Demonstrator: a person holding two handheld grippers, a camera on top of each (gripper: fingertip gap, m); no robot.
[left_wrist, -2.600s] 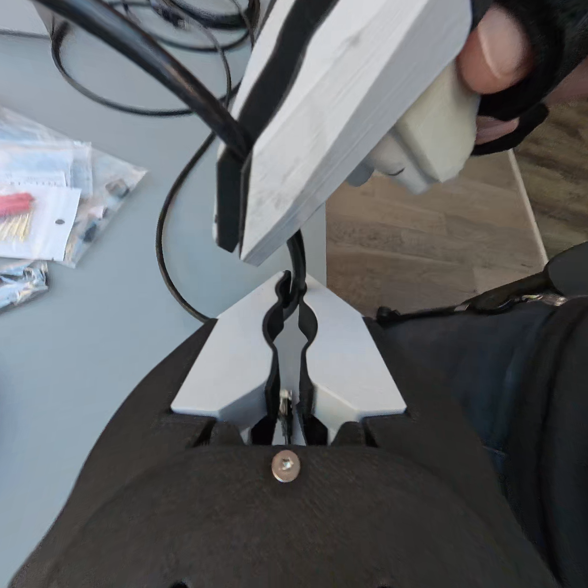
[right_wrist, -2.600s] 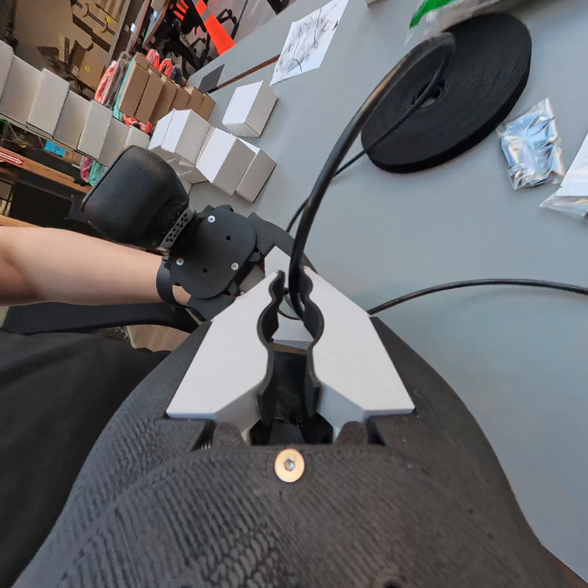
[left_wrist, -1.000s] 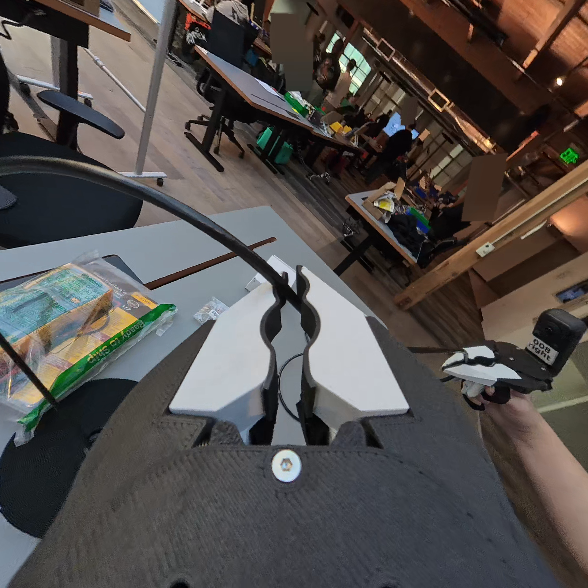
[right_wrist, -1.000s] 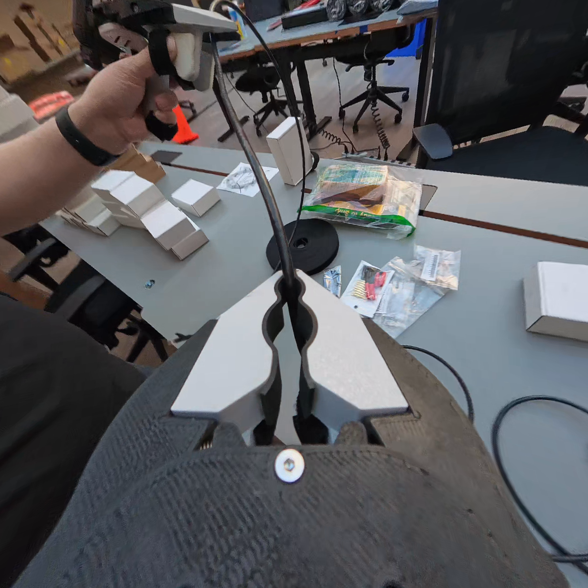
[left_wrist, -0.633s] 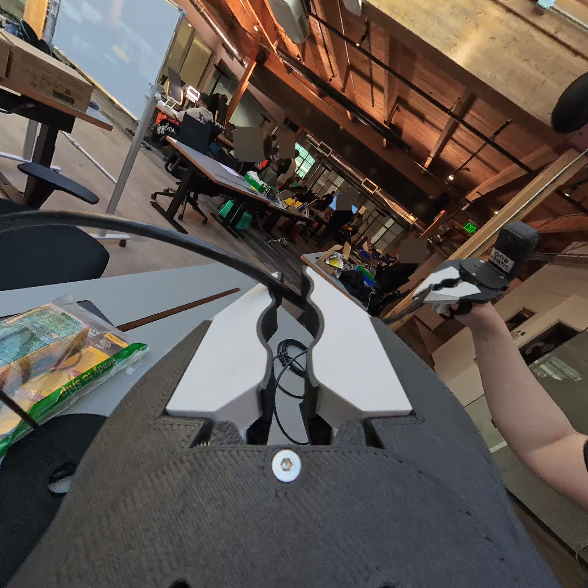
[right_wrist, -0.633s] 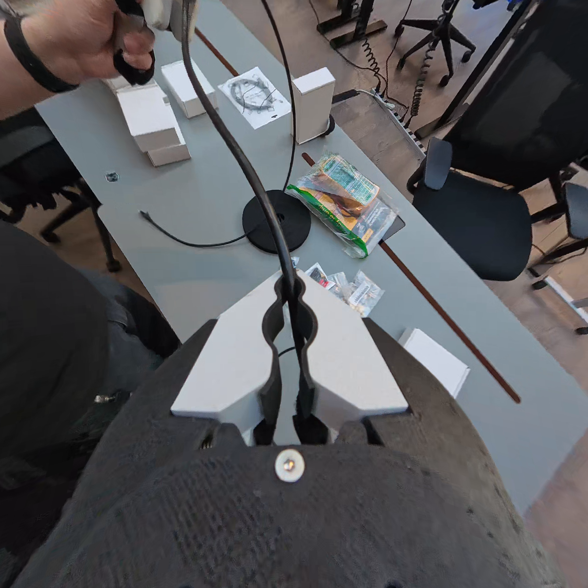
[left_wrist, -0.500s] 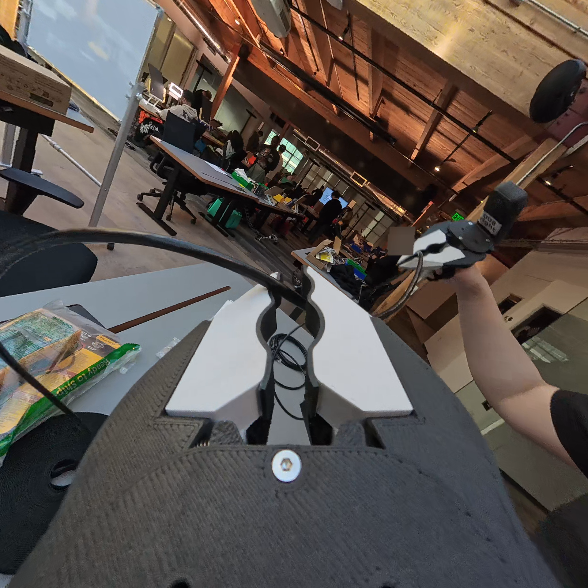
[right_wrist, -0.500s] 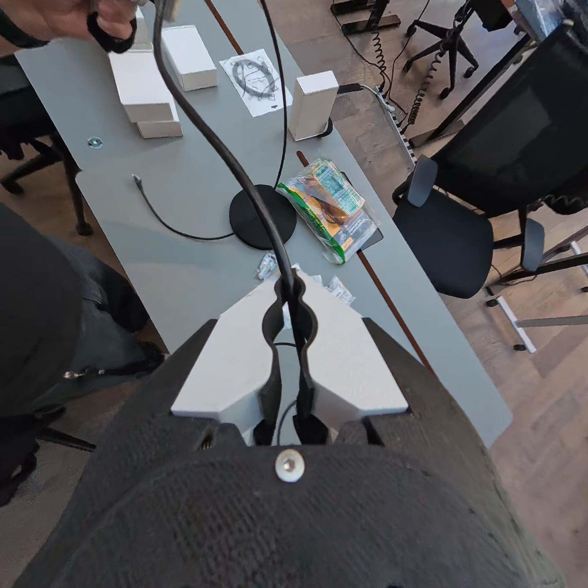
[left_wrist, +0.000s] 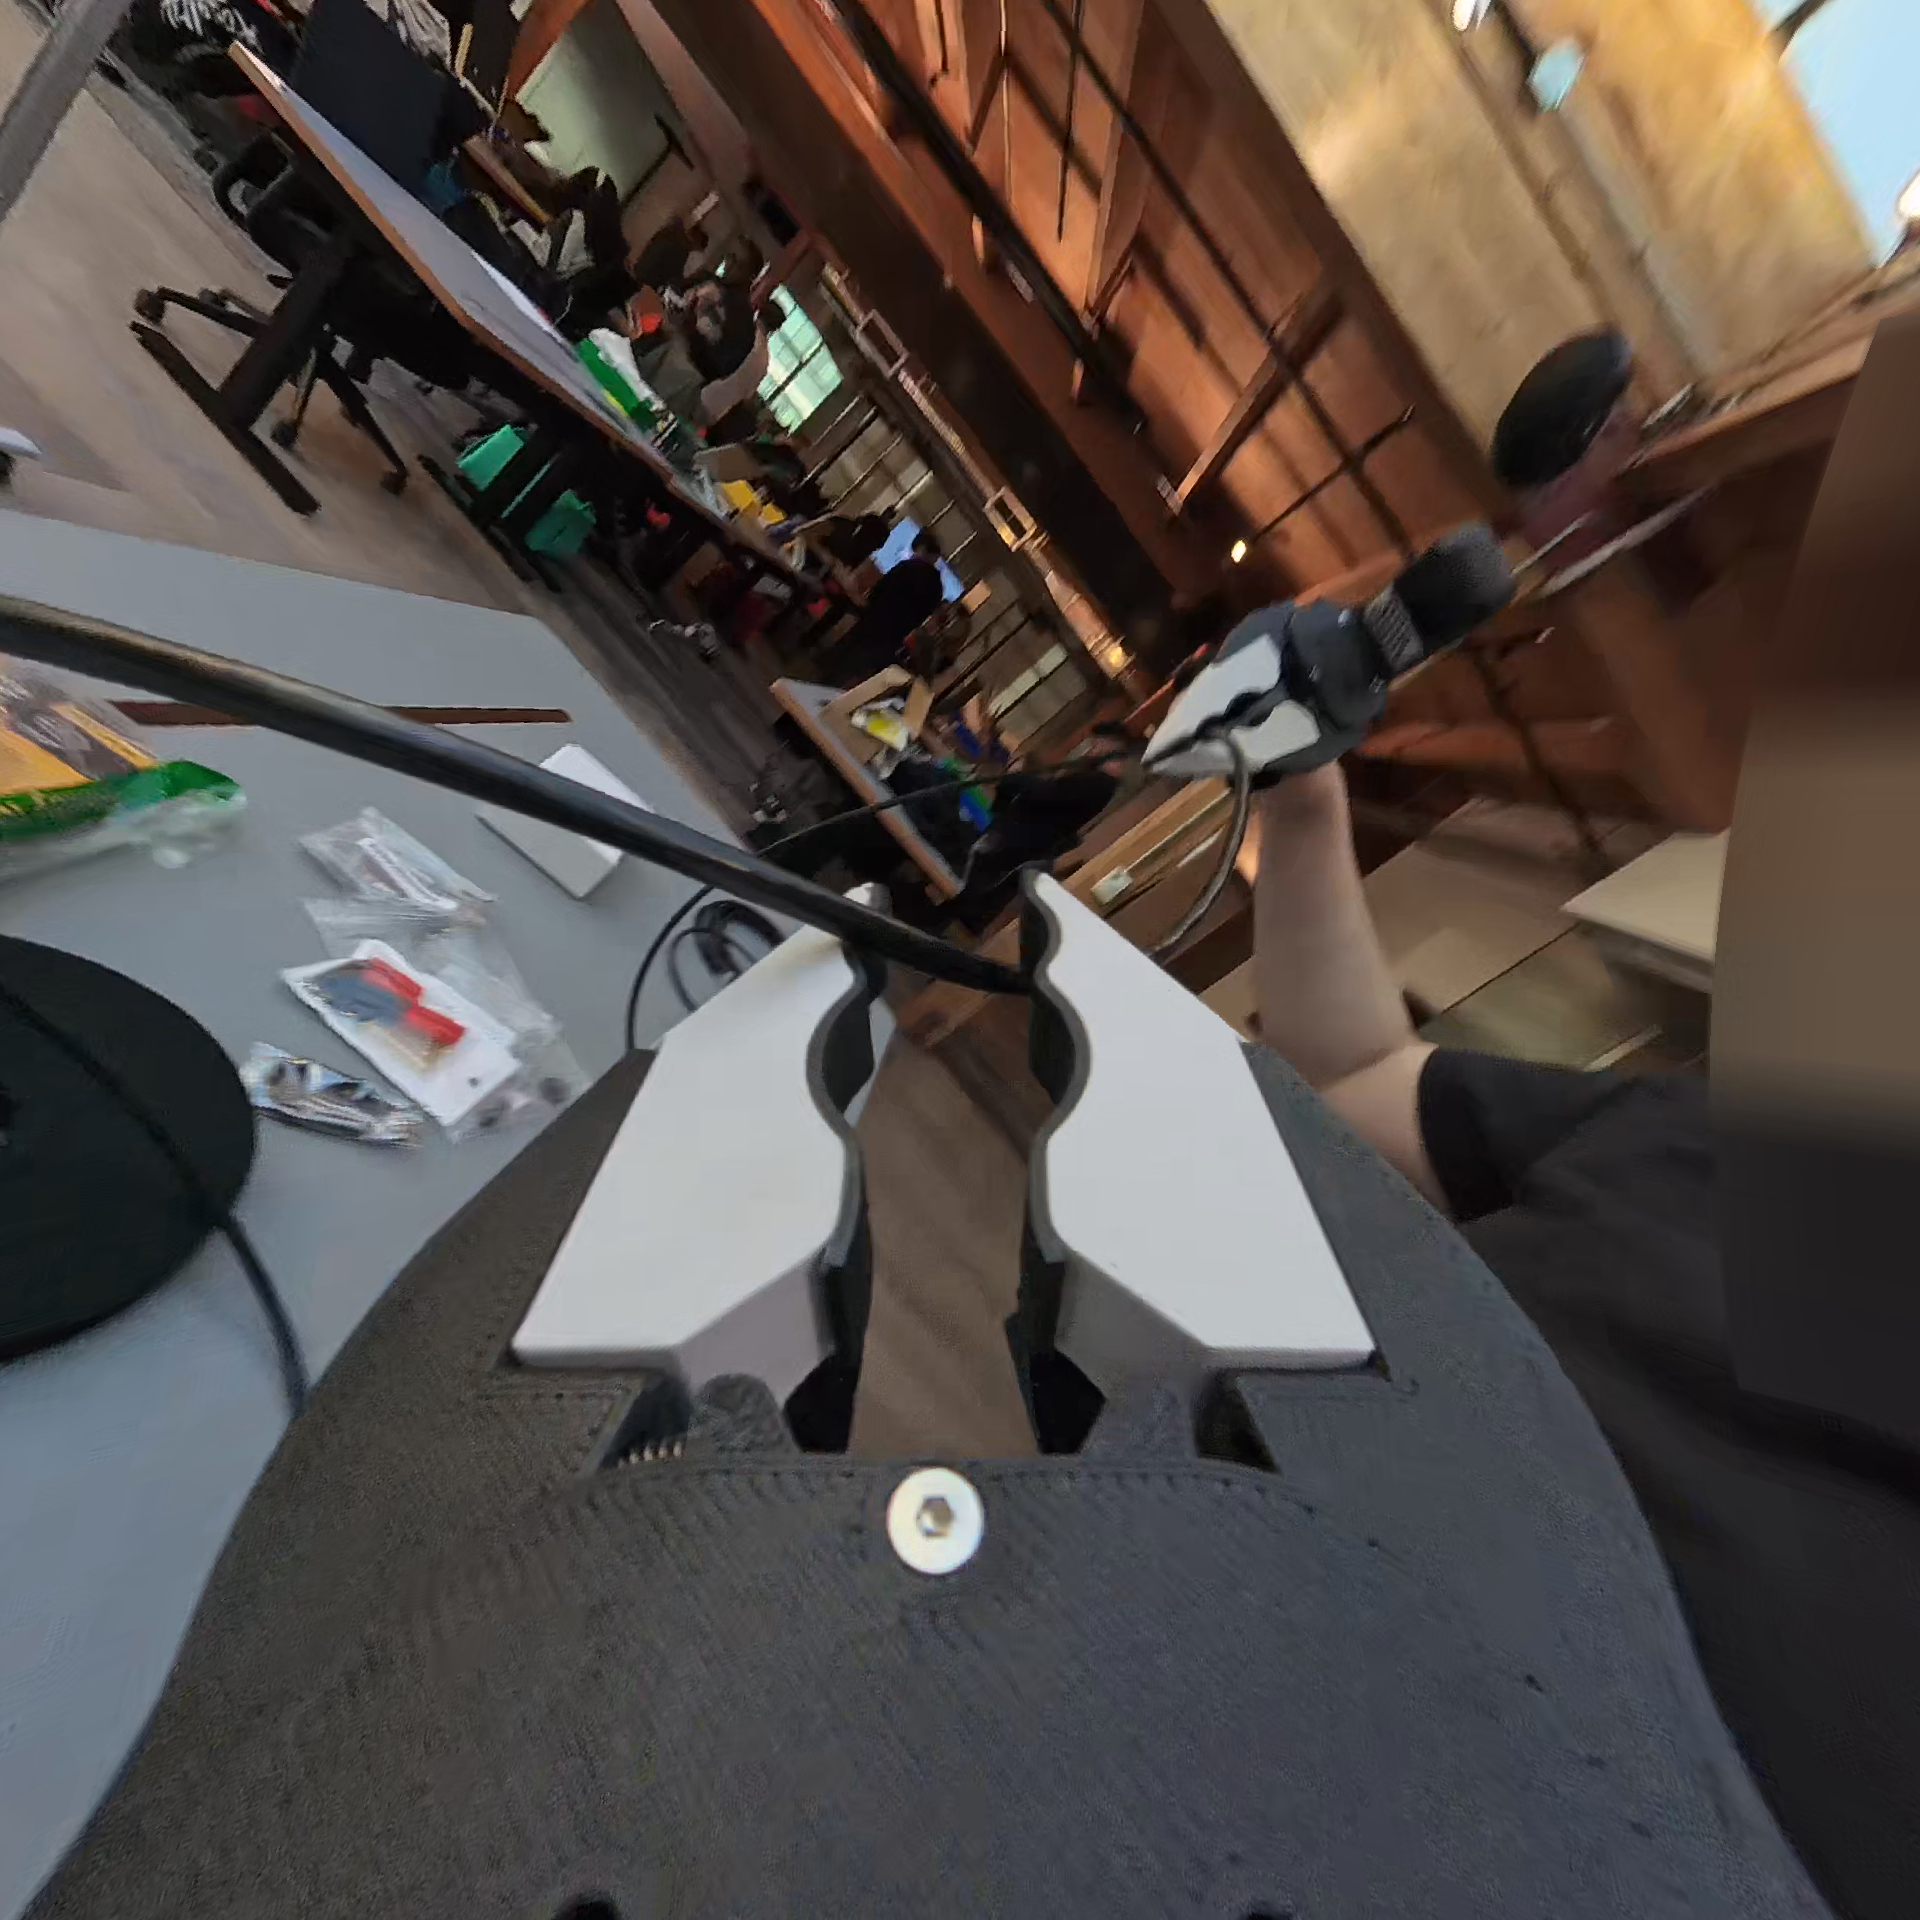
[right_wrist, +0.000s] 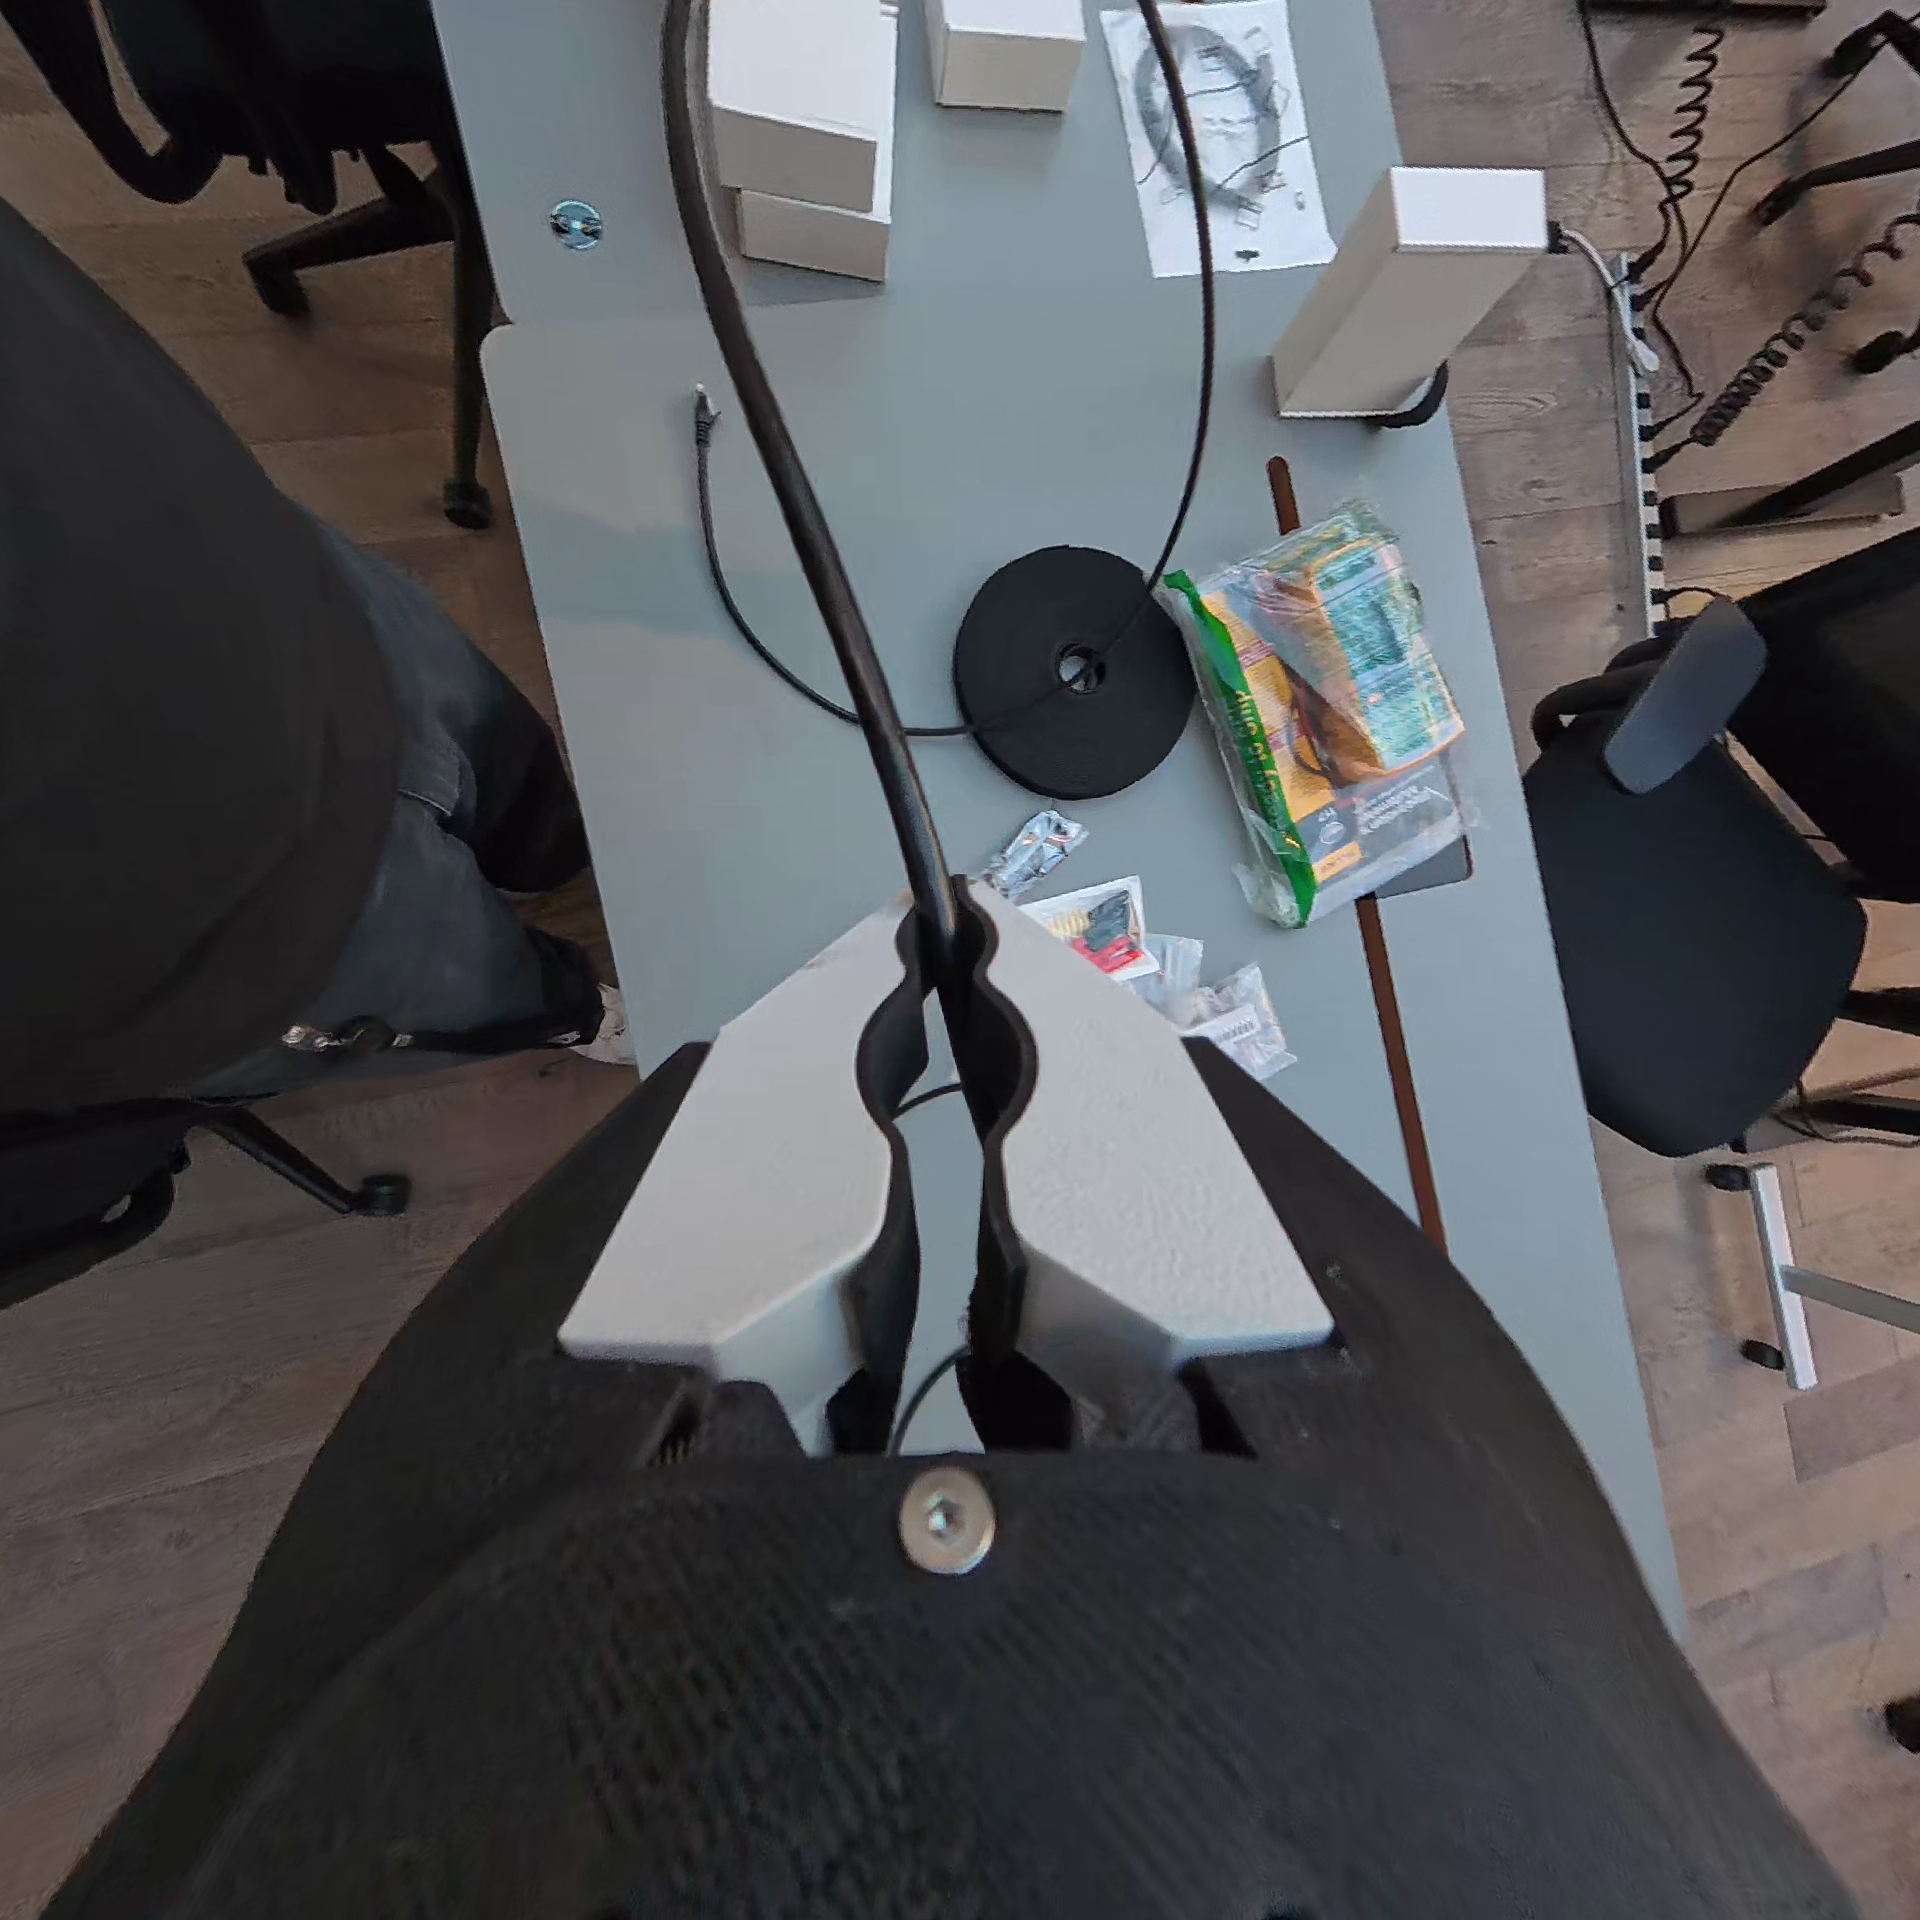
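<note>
The left claw (left_wrist: 945, 914) stands open, its two white fingers well apart. A thick black cable (left_wrist: 416, 748) comes in from the left and crosses the gap right at the tips. It seems to rest on them and is not pinched.

The right claw (right_wrist: 951, 920) is closed on the same kind of cable. The fingertips clamp it at the very front, and the line rises away ahead and to the left until it leaves the view. From the left wrist view that claw is held high, ahead and to the right, with cable hanging from it.

Below and just beyond the right claw's tips lie small packets (right_wrist: 1101, 925) of clear plastic on the grey surface (right_wrist: 831, 468). Farther ahead sits a flat black reel (right_wrist: 1070, 675). A thin dark line runs through its hub, and its plug end lies loose off to the left. A green and yellow bag (right_wrist: 1330, 707) touches the reel's right side. Farthest off are white boxes (right_wrist: 810, 135) and a printed sheet (right_wrist: 1216, 125).

The cable looks smooth, stiff enough to arch, and glossy black.
</note>
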